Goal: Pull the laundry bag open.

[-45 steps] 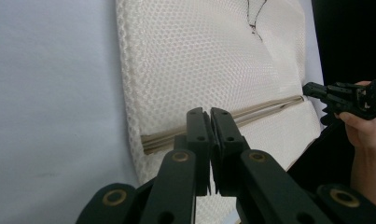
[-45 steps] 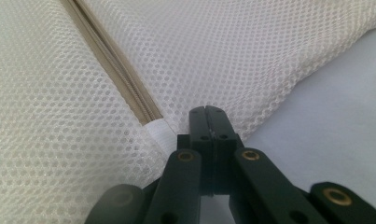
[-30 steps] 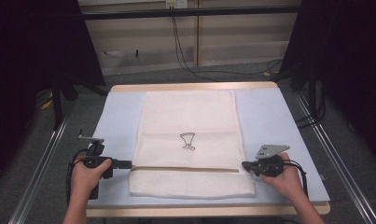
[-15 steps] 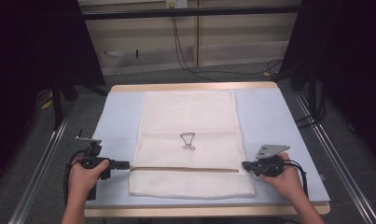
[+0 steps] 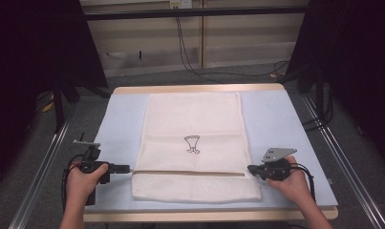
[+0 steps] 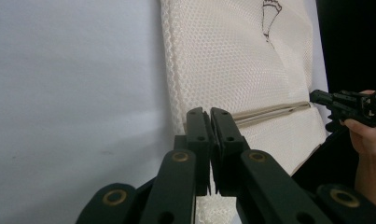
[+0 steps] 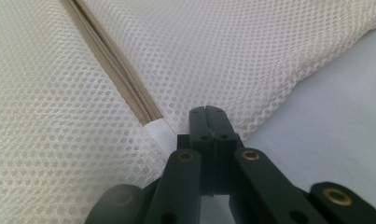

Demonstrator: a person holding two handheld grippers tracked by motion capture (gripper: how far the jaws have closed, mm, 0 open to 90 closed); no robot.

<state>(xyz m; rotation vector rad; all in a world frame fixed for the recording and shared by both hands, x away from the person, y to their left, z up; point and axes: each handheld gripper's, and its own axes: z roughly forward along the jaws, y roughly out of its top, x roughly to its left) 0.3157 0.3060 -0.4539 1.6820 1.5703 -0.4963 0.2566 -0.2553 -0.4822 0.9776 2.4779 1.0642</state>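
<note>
Mesh bag [image 5: 195, 143] lay flat mid-surface, zipper [image 5: 190, 172] running 9-to-3 o'clock. Left gripper [image 5: 125, 168] and right gripper [image 5: 251, 169], both pressed together, sat at its opposite ends; right looked closer, grip unclear.

One white mesh bag [image 5: 195, 143] lies on one table [image 5: 118, 114], with two grippers, at eight o'clock [image 5: 125, 168] and four o'clock [image 5: 251, 168].
</note>
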